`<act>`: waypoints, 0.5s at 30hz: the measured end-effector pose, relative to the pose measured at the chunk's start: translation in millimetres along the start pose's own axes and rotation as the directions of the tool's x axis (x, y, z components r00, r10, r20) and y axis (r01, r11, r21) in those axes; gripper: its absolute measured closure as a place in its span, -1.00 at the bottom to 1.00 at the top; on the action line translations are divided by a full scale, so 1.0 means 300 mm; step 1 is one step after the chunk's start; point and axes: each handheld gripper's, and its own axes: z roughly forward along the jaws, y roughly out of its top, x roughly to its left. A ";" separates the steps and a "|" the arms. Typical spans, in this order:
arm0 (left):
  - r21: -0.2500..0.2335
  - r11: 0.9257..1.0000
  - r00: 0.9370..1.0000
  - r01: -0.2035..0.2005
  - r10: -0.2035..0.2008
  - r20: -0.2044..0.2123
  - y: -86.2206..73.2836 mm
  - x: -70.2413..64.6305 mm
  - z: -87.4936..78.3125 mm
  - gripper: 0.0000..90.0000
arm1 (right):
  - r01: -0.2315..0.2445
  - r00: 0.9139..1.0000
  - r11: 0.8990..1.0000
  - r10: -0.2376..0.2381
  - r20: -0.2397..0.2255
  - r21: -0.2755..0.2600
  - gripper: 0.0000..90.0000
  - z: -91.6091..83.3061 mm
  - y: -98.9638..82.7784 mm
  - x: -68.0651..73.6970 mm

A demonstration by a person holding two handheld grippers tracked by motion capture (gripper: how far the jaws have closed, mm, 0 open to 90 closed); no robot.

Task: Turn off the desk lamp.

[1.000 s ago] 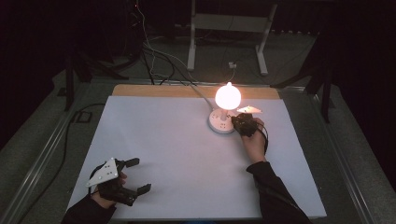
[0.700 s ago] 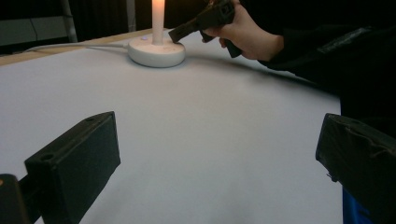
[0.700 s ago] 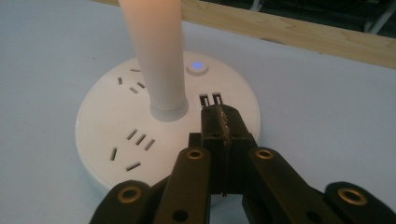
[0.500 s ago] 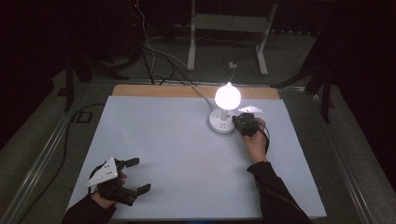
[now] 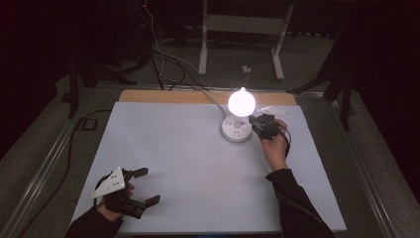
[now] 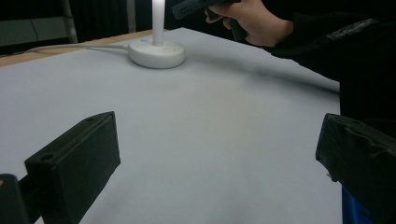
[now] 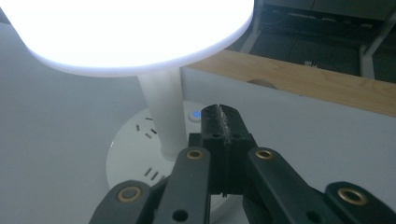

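We lift our clenched right claw off the blue button just below its tip; the lamp glows, apparently switched on. Left claw rests released on the counter.

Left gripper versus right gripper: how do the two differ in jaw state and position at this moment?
The left gripper has its jaws wide apart with nothing between them; the right gripper has its jaws pressed together, empty. The left gripper sits at the near left part of the table, far from the lit lamp; the right gripper is beside the lamp's round base. Both are black and hand-held.
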 end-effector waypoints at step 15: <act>0.000 1.000 1.000 0.000 0.000 0.002 0.000 0.001 -0.001 -0.99 | -0.002 1.000 0.999 0.002 -0.005 0.053 1.00 0.055 -0.054 0.007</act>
